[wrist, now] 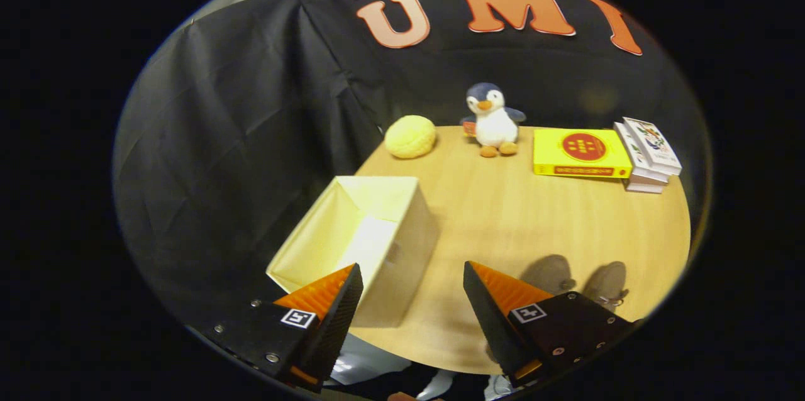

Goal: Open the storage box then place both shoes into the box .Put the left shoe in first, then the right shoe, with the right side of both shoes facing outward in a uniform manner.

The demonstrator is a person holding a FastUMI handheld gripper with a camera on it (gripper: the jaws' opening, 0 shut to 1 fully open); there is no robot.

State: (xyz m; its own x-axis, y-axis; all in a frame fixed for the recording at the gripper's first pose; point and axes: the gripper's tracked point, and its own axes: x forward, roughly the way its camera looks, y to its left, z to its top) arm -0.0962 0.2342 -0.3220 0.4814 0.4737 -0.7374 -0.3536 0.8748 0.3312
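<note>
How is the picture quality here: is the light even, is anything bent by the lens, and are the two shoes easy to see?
Gripper view: the fisheye lens bows the round table edge; light falls warm on the wood, and the open storage box glows pale inside. The shoes are dim and soft just beyond the right finger, partly hidden. The penguin toy looks fairly sharp. The gripper stands open, holding nothing.

Bench (534, 225): pale wood-grain top, smooth, slight sheen. Storage box (377, 244): open, cream fabric-like walls, matt, soft creases inside. Two shoes (578, 278) beyond the right finger: dull grey-brown, suede-like nap. Penguin toy (494, 118): fuzzy plush. Yellow ball (410, 136): knobbly, woolly surface. Yellow book (580, 153): glossy card cover. Stacked books (648, 153): printed paper covers. Booth wall (239, 137): matt black cloth, wrinkled. Gripper (412, 297): fingers spread apart over the bench, ridged inner faces.
</note>
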